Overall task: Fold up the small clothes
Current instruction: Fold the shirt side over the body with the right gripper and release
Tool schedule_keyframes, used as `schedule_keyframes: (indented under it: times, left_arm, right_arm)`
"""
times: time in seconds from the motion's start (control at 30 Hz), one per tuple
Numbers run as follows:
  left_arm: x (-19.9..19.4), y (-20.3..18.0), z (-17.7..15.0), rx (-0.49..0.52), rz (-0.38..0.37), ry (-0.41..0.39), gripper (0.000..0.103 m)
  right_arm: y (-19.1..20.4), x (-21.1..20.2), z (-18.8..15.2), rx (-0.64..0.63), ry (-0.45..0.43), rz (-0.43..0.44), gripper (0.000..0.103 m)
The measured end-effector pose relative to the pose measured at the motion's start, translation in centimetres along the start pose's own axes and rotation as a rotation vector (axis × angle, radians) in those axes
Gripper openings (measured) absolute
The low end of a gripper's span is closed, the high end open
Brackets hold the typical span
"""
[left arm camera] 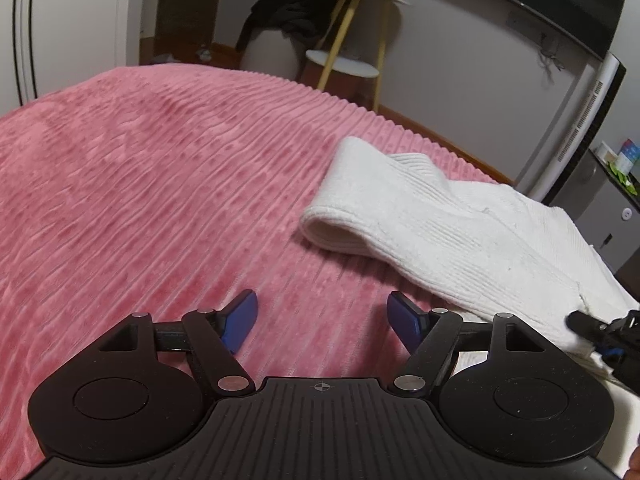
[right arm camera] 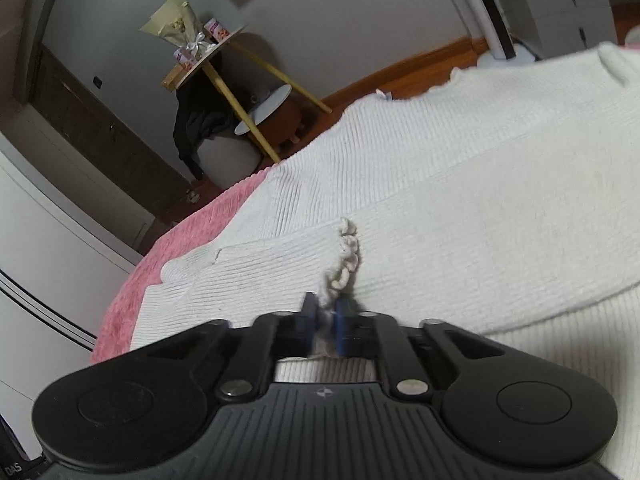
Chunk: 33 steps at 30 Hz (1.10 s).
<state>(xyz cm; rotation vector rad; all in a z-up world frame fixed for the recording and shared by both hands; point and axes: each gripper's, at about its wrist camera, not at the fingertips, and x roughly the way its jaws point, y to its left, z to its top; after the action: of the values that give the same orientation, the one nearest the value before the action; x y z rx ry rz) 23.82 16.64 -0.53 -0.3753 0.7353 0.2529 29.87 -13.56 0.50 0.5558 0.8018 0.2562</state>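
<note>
A white ribbed knit sweater (left arm camera: 440,232) lies on the pink bedspread (left arm camera: 140,184), one sleeve folded toward the left. My left gripper (left arm camera: 322,316) is open and empty, just above the bedspread, left of the sweater. In the right wrist view the sweater (right arm camera: 480,208) fills the right half. My right gripper (right arm camera: 324,312) is shut on the sweater's frilled cuff edge (right arm camera: 344,260). The right gripper also shows at the right edge of the left wrist view (left arm camera: 600,328), on the sweater.
Beyond the bed's far edge stand a round side table with yellow legs (left arm camera: 352,28), a chair draped with dark clothes (left arm camera: 288,12), and a white standing appliance (left arm camera: 580,120). A white wardrobe (left arm camera: 60,20) is at the far left.
</note>
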Motion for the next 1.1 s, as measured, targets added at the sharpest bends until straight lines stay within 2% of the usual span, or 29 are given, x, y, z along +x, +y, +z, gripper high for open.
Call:
schedule_keyframes:
  times: [0.17,0.27,0.4,0.47,0.53,0.7,0.77,0.8,0.83,0.9,1.0,1.1]
  left_arm:
    - [-0.4,-0.1,0.0,-0.013,-0.040,-0.017,0.077]
    - [-0.5,-0.9,-0.2,0.003,-0.072,-0.021,0.077]
    - [-0.6,-2.4,-0.6,0.070,-0.098,-0.031,0.077]
    - [-0.4,-2.8,-0.9,0.089,-0.115,-0.028,0.077]
    - [-0.3,-3.1,-1.1,0.097,-0.130,-0.024,0.077]
    - [0.0,-3.9,-1.4,0.129,-0.138,-0.023,0.077]
    - [0.2,-4.0,-1.5,0.134,-0.136,-0.020,0.077]
    - [0.3,-4.0,-1.5,0.136,-0.135,-0.020,0.077]
    - [0.3,-4.1,-1.5,0.137,-0.136,-0.020,0.077]
    - [0.4,-4.1,-1.6,0.139,-0.142,-0.019,0.077]
    - [0.3,-4.0,-1.6,0.139,-0.144,-0.020,0.077]
    - [0.4,-4.0,-1.6,0.137,-0.145,-0.018,0.077]
  right_arm:
    - [1.2,-4.8,0.6,-0.200,-0.211,-0.135,0.007]
    - [0.1,-7.4,1.1,-0.268,-0.307,-0.272,0.007]
    - [-4.4,-8.1,2.1,-0.168,-0.267,-0.356,0.008]
    - [-6.5,-7.8,2.4,-0.105,-0.212,-0.333,0.013]
    - [-8.0,-7.7,2.3,-0.035,-0.188,-0.294,0.036]
    - [-9.3,-6.9,2.3,0.002,-0.169,-0.212,0.039]
    - [-9.1,-6.1,2.6,-0.014,-0.155,-0.203,0.038]
    - [-8.7,-5.8,2.7,-0.046,-0.150,-0.215,0.026]
    - [-8.1,-5.6,2.7,-0.093,-0.145,-0.230,0.005]
    - [-6.7,-5.8,2.6,-0.194,-0.176,-0.284,0.005]
    - [-4.7,-7.3,2.3,-0.354,-0.315,-0.400,0.005]
    - [-4.4,-8.8,2.4,-0.382,-0.404,-0.486,0.005]
